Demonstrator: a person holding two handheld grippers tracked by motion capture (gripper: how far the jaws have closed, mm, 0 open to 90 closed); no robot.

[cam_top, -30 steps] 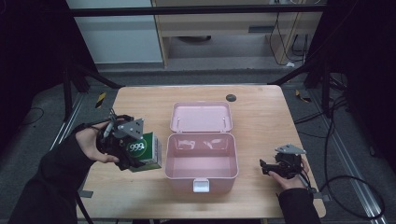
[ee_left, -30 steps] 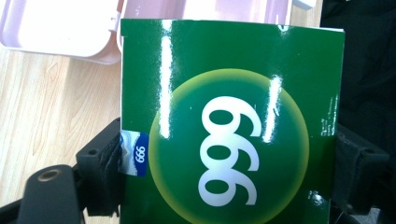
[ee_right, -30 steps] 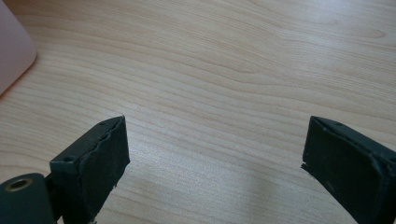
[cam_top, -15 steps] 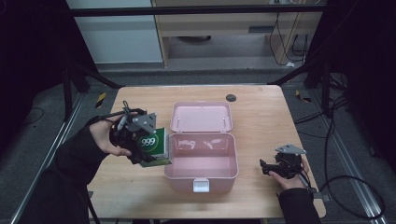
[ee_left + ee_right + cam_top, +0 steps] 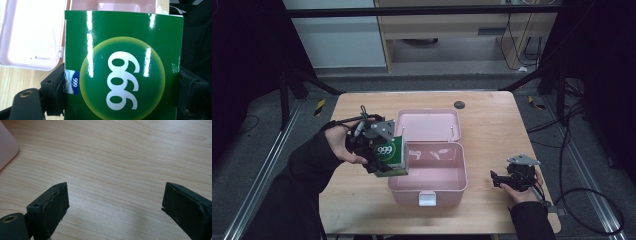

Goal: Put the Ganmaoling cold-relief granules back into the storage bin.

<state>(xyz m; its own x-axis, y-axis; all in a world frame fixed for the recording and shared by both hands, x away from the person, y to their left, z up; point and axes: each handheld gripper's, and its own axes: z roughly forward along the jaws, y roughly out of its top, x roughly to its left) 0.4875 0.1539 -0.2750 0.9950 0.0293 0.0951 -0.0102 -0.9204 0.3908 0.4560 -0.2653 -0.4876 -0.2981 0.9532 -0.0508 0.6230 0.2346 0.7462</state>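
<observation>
A green box marked 999 hangs in the air at the left rim of the open pink case. My left gripper is shut on it. In the left gripper view the green box sits between the two black jaws, with the pink case behind it. The case's lid lies flat open toward the far side, and the case's inside looks bare. My right gripper rests low on the table right of the case. In the right gripper view its jaws stand wide apart over bare wood, right gripper open and empty.
The wooden table holds a small dark round disc near its far edge. A corner of the pink case shows at the left of the right gripper view. Dark floor, rails and cables surround the table.
My left gripper has carried the green box up and to the right, from the table left of the case to the case's left rim. The right gripper has stayed still.
</observation>
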